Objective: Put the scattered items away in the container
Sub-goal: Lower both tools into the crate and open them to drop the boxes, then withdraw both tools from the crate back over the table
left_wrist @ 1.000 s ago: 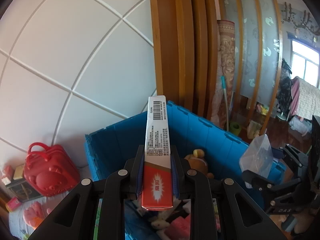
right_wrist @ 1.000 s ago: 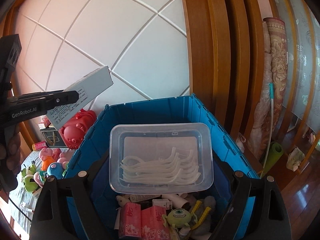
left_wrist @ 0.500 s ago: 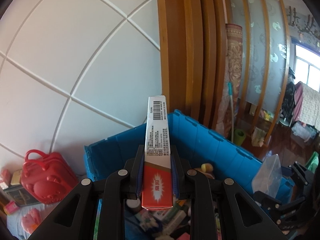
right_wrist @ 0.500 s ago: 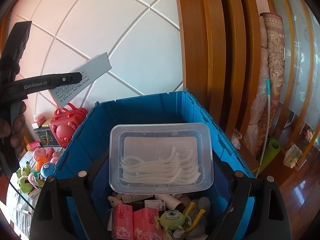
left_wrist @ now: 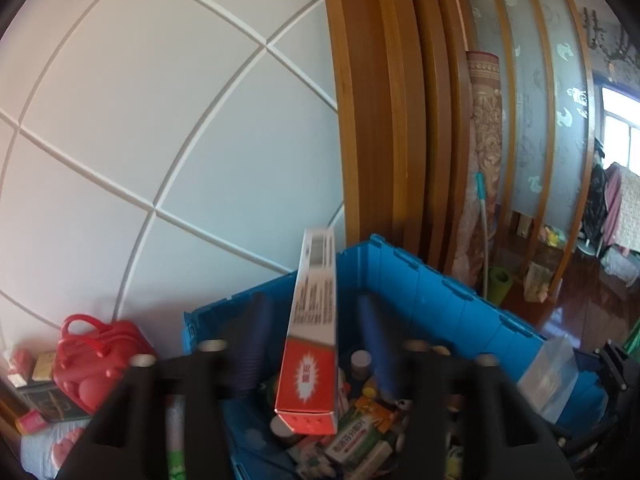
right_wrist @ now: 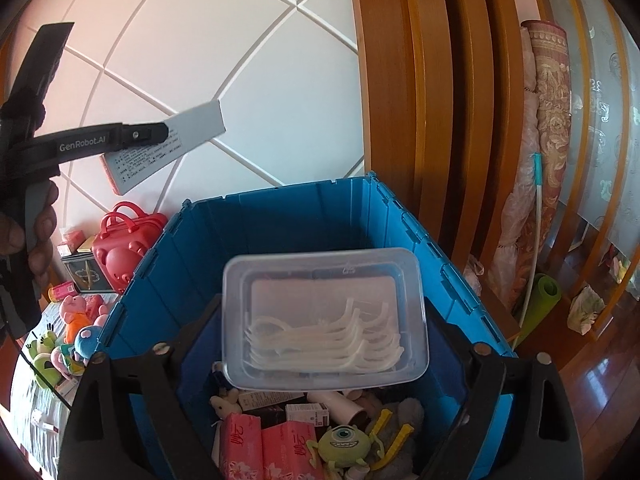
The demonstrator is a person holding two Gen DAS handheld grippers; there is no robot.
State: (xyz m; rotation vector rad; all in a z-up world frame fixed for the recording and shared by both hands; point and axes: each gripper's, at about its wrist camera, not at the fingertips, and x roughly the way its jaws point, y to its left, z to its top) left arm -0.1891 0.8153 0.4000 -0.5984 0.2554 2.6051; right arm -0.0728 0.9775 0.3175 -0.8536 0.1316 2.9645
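Scene: a person holds two hand-held grippers over a blue crate (right_wrist: 280, 232) that stands against a white panelled wall, already half full of small items.
Left gripper (left_wrist: 312, 344): its jaws have just been opening and now stand wide; the pads sit clear on either side of a long red and silver carton (left_wrist: 310, 336), which tilts between them, seemingly dropping free above the crate.
Right gripper (right_wrist: 324, 360): its jaws have just been opening too and are spread wide; a clear lidded tub of white floss picks (right_wrist: 324, 316) lies between them, whether still touched I cannot tell.
Where the task's things are: both the carton and the tub hang over the crate's open top, not yet resting on the pile inside.
Risk, carton: it is long and leaning toward the back wall of the crate; it may catch the rim and end propped upright or tip out.
Risk, tub: judged from here, it could land askew on the pile, and the lid might pop.
In the crate: pink tissue packs (right_wrist: 256, 448), a green one-eyed plush (right_wrist: 344, 444), small boxes.
Still outside: a red toy case (right_wrist: 124, 240) and plush toys (right_wrist: 72, 332) to the left of the crate.
In the way: nothing blocks the drop; a wooden frame stands close behind on the right.
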